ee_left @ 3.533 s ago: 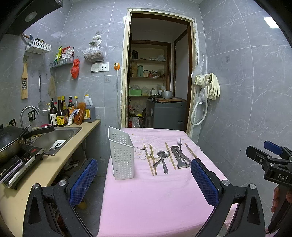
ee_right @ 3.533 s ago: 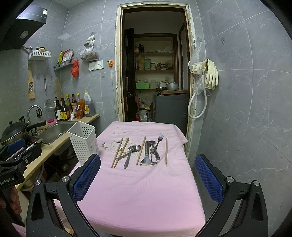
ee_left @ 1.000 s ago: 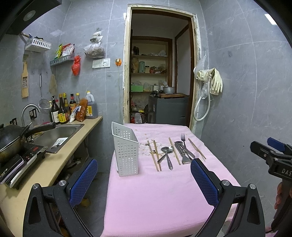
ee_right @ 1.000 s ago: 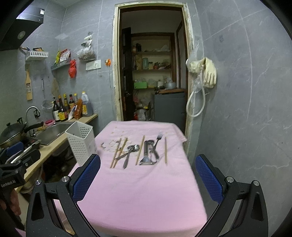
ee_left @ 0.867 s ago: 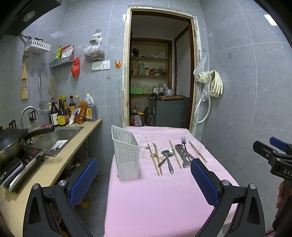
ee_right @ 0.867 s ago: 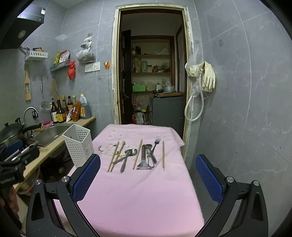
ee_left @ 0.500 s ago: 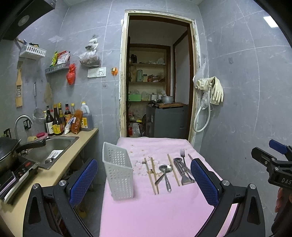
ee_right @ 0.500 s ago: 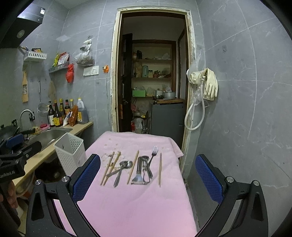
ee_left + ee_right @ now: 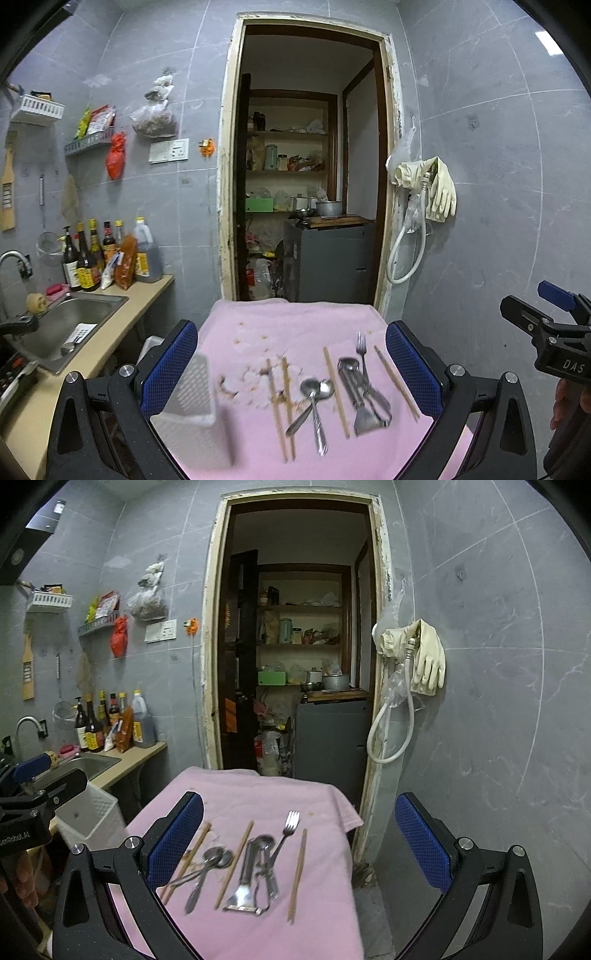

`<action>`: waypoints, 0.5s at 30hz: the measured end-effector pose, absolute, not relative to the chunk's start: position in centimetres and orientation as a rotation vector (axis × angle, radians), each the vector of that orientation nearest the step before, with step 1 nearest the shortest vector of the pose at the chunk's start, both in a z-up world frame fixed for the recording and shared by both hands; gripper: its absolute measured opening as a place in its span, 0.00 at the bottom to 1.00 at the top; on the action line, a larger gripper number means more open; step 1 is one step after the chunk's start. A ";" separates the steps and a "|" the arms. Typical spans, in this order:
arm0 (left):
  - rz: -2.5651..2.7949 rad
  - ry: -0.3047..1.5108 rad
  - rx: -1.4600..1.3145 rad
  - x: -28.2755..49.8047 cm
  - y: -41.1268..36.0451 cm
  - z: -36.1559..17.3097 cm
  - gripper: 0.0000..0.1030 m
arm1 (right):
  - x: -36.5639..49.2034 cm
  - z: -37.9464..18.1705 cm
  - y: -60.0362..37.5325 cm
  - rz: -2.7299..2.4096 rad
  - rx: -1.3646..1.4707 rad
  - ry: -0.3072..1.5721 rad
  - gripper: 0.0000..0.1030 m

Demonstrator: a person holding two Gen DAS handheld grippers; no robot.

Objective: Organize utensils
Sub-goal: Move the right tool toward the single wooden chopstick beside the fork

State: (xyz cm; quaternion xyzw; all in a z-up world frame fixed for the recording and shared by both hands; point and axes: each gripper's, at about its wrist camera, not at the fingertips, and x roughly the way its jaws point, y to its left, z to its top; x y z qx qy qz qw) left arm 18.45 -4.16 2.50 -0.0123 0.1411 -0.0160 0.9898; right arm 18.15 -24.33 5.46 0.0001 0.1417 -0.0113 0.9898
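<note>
Utensils lie in a loose row on the pink cloth (image 9: 332, 904), nothing picked yet. Left to right in the right wrist view: paired chopsticks (image 9: 192, 853), two spoons (image 9: 210, 860) crossed, a single chopstick (image 9: 236, 860), a metal cluster with a peeler (image 9: 243, 893) and what looks like another spoon, a fork (image 9: 286, 834), and one more chopstick (image 9: 298, 871) at far right. White caddy (image 9: 192, 395) stands at the cloth's left edge, upright, blurred in the left wrist view.

Handling, my read:
- Metal pieces: light, stiff, slick. They lie flat on soft cloth, so the pads can press in and get under an edge. Pinch across the handle near mid-length; the bowl or tine end will tip if held too far back.
- Chopsticks: very light, thin, roll easily. Grip mid-length, square across.
- The far-right chopstick and the fork are the cleanest first picks: each lies apart from its neighbours. The middle cluster overlaps, so pulling one piece likely drags the others.
- Caddy is light plastic and may slide or tip if a utensil hits its rim.

Pose:
- Left gripper (image 9: 291, 373): fingers wide apart, empty, held above the near-left of the cloth, framing caddy and utensils.
- Right gripper (image 9: 299, 845): fingers also spread wide, empty, above the near edge, roughly centred on the metal cluster.
- Both look forward and slightly down; neither touches anything.
</note>
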 end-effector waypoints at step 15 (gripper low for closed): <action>-0.050 0.416 -0.045 30.3 -6.1 -2.4 1.00 | 31.2 0.7 -26.7 -0.033 0.004 0.376 0.99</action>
